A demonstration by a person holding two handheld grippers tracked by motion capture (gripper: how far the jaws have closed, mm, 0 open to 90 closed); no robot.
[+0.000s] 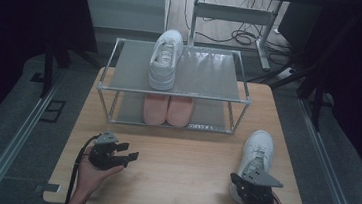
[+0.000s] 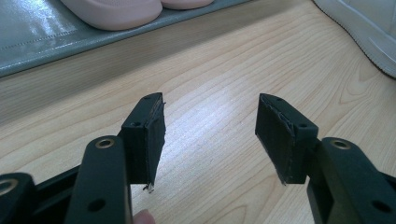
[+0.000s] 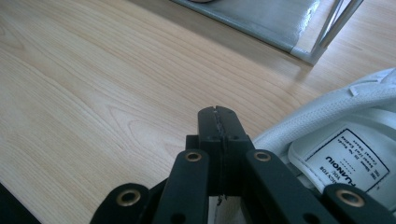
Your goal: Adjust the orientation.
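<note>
A white sneaker (image 1: 257, 152) lies on the wooden table (image 1: 177, 167) at the right, toe pointing away. My right gripper (image 1: 237, 180) is at its heel; in the right gripper view the right gripper (image 3: 218, 116) has its jaws shut with nothing between them, just left of the sneaker's padded collar (image 3: 327, 109). At the table's left my left gripper (image 1: 129, 151) rests in a hand, and the left gripper (image 2: 210, 135) stands open over bare wood. A second white sneaker (image 1: 165, 58) sits on the top shelf of the rack (image 1: 219, 98). A pink pair (image 1: 167, 109) is on the lower shelf.
The metal-framed two-shelf rack takes up the far half of the table. The top shelf (image 1: 211, 75) has bare room to the right of the sneaker. Bare wood lies between the two grippers. Desk legs and cables (image 1: 240, 37) stand on the floor beyond.
</note>
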